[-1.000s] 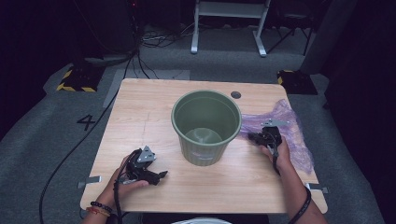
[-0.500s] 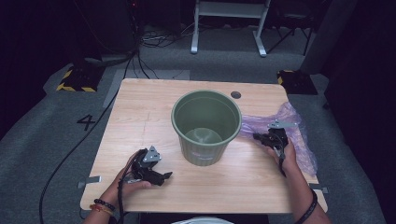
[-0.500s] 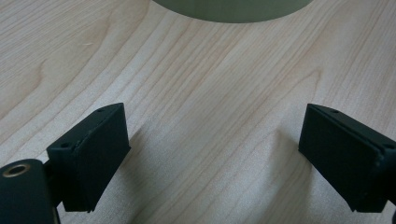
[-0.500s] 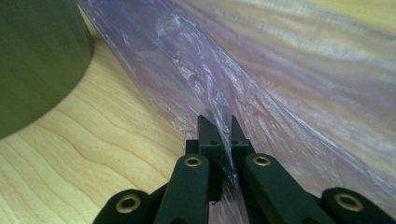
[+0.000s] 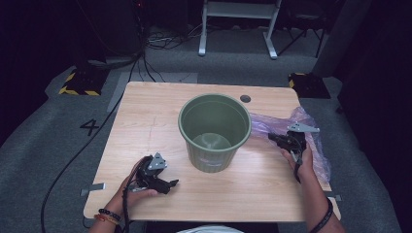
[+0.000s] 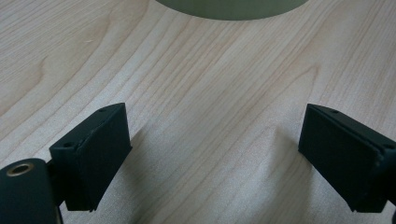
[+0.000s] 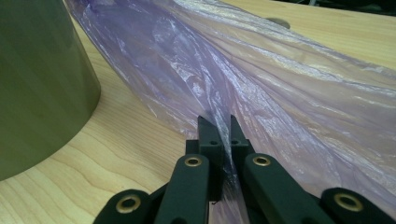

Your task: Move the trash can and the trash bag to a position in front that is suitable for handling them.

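A green plastic bin (image 5: 214,130) stands upright in the middle of the wooden table (image 5: 145,126); its side (image 7: 37,88) rises at the left of the right gripper view. A thin purple plastic bag (image 5: 311,141) lies crumpled to the right of the bin. My right gripper (image 5: 275,140) is shut on a fold of the bag (image 7: 243,84), lifting it a little off the table. My left gripper (image 5: 170,185) rests low at the front left, open, with bare wood between its jaws (image 6: 210,154). The bin's base (image 6: 229,7) shows at the top of the left gripper view.
A round cable hole (image 5: 245,98) sits in the table's far right part. On the grey floor lie cables (image 5: 97,145), a yellow-black striped block (image 5: 77,85) at the left and a white frame leg (image 5: 238,29) at the back.
My right gripper has moved right and up a little with the bag pinched in it. The left gripper has stayed in place.
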